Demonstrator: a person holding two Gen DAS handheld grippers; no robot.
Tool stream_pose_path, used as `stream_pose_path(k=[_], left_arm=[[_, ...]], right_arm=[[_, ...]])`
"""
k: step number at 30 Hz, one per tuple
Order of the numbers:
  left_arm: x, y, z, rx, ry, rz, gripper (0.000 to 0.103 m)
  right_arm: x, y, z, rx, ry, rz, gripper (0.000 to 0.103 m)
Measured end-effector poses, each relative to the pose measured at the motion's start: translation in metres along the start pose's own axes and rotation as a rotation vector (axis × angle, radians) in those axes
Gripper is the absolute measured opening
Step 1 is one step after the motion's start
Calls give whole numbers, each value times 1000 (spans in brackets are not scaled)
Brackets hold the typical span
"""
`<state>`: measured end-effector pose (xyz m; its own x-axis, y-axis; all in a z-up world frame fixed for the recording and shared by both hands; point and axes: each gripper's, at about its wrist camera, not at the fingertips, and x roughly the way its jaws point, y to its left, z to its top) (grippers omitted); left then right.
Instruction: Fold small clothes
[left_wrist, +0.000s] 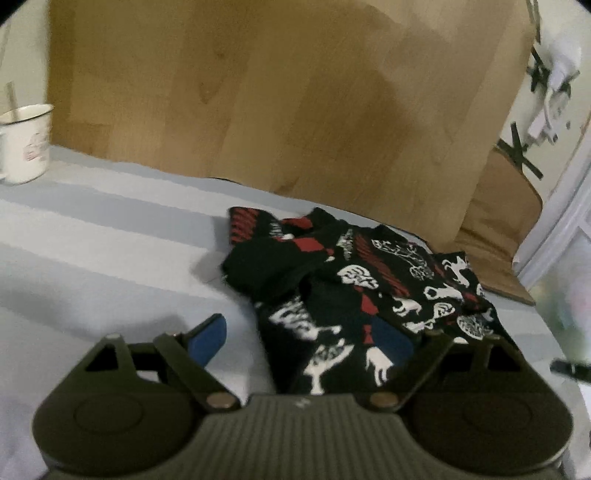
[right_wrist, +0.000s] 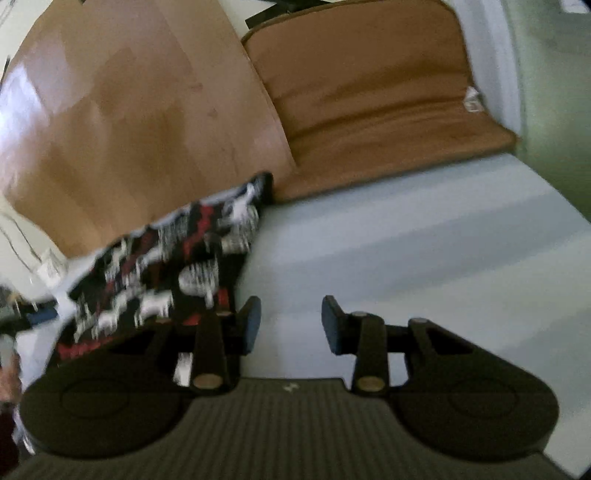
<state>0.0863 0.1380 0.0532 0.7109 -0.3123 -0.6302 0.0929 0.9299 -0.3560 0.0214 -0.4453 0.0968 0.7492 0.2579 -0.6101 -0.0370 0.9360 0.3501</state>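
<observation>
A small black garment (left_wrist: 354, 284) with white and red prints lies crumpled on the pale blue striped cloth (left_wrist: 110, 236). My left gripper (left_wrist: 299, 339) is open, its jaws wide apart; the garment's near edge lies between them, over the right blue pad (left_wrist: 391, 343). In the right wrist view the garment (right_wrist: 166, 266) is blurred, to the left. My right gripper (right_wrist: 291, 323) is open and empty over bare cloth, its left finger (right_wrist: 251, 325) just right of the garment's edge.
A white enamel mug (left_wrist: 26, 144) stands at the far left. A wooden board (left_wrist: 280, 96) rises behind the cloth. A brown cushion (right_wrist: 376, 96) lies at the back right. A white fixture (left_wrist: 550, 85) stands at the far right.
</observation>
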Motion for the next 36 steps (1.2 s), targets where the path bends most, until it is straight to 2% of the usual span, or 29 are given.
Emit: stream_pose_path(k=[4, 8, 11, 13, 15, 18, 20, 22, 23, 25, 26, 29, 32, 34, 36], left_arm=[[-24, 17, -10, -102, -48, 3, 89], [-36, 42, -18, -191, -96, 29, 89], [-30, 61, -19, -241, -116, 78, 89], [-27, 75, -22, -286, -115, 66, 89], [-24, 86, -25, -321, -109, 44, 89], [-27, 88, -25, -312, -121, 35, 89], [-28, 88, -26, -301, -126, 23, 89], [-27, 88, -26, -298, -122, 11, 89], [-26, 88, -25, -297, -118, 5, 89], [-25, 86, -26, -292, -111, 3, 89], [-24, 86, -26, -288, -109, 3, 89], [-25, 84, -26, -278, -114, 20, 89], [-26, 83, -26, -274, -114, 25, 89], [-26, 80, -25, -262, -114, 31, 89], [-27, 73, -21, -238, -120, 54, 89]], right_arm=[[1, 55, 6, -133, -9, 52, 40], [28, 132, 23, -211, 14, 219, 40], [65, 186, 29, -201, 50, 323, 40], [96, 220, 30, -165, 91, 385, 40], [128, 248, 31, -124, 139, 420, 40], [167, 273, 34, -52, 195, 436, 40], [195, 282, 34, 11, 238, 431, 40], [216, 288, 31, 52, 275, 390, 42], [224, 290, 30, 62, 293, 381, 39], [234, 294, 27, 52, 325, 362, 14], [235, 295, 28, 43, 333, 360, 7], [209, 289, 43, -18, 317, 429, 7], [163, 276, 69, -207, 292, 487, 7], [134, 261, 87, -324, 281, 479, 7], [112, 243, 100, -415, 262, 433, 7]])
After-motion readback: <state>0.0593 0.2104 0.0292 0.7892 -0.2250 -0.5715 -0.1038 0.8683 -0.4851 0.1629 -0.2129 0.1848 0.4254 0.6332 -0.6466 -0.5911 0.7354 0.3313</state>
